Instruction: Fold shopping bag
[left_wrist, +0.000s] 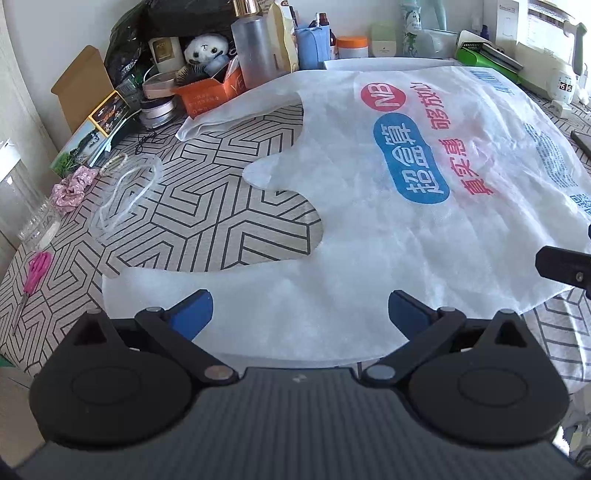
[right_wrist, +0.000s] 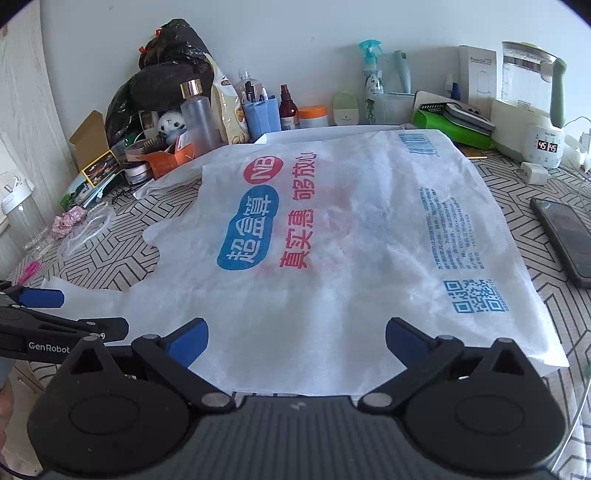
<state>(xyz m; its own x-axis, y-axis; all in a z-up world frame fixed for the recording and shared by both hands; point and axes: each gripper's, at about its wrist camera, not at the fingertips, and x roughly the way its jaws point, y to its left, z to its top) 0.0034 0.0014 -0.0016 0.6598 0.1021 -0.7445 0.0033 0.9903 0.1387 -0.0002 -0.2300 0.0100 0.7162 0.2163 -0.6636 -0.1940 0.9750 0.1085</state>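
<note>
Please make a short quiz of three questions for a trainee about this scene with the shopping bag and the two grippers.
1. True or false: the white shopping bag lies spread flat on the patterned table, not yet folded.
2. How do the jaws of the left gripper and the right gripper stand? A) both open, holding nothing B) both shut on the bag C) one open, one shut
3. In the right wrist view, which dark flat thing lies on the table to the right of the bag?

Key:
1. True
2. A
3. The phone
</note>
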